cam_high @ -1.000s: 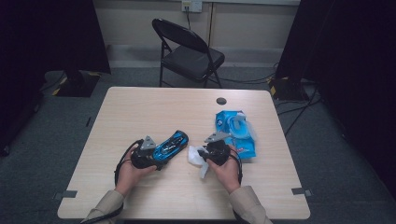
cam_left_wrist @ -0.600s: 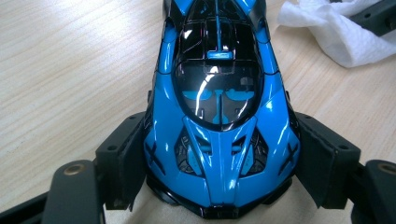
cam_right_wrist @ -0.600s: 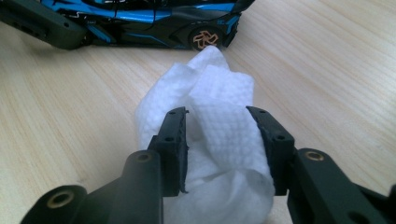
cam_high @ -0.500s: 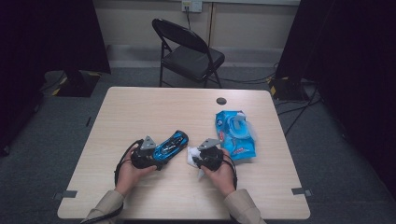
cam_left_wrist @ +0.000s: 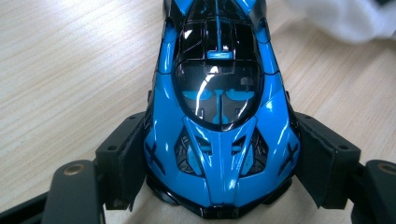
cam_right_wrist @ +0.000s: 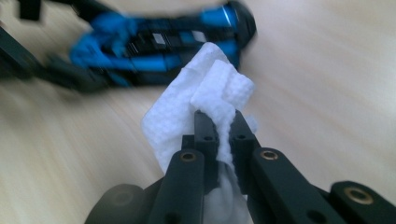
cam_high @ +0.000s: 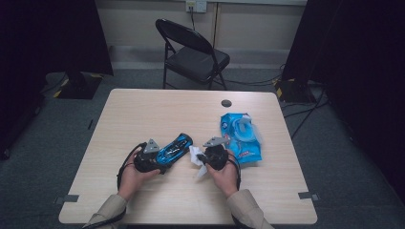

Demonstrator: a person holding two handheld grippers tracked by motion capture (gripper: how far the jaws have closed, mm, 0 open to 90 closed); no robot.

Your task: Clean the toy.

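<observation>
Left gripper (cam_high: pixel 160 160) clamped on blue toy car (cam_left_wrist: pixel 219 116), car on surface (cam_high: pixel 157 114) between jaws. Right gripper (cam_right_wrist: pixel 218 122), jaws just closing, pinches white wipe (cam_right_wrist: pixel 196 112) just beside car. Step: wiping car. Next: press wipe onto bodywork.

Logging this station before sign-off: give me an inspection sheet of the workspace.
Surface: light wooden table, dark round spot near far edge.
Job's things: blue toy car; white wipe beside it.
Clutter: blue wipes pack, flap open.
Grippers: left gripper clamps the car's sides; right gripper, jaws just closed, pinches the wipe.
Cables: black loops at both hands; more on floor.
Surroundings: folding chair, dark curtains.
</observation>
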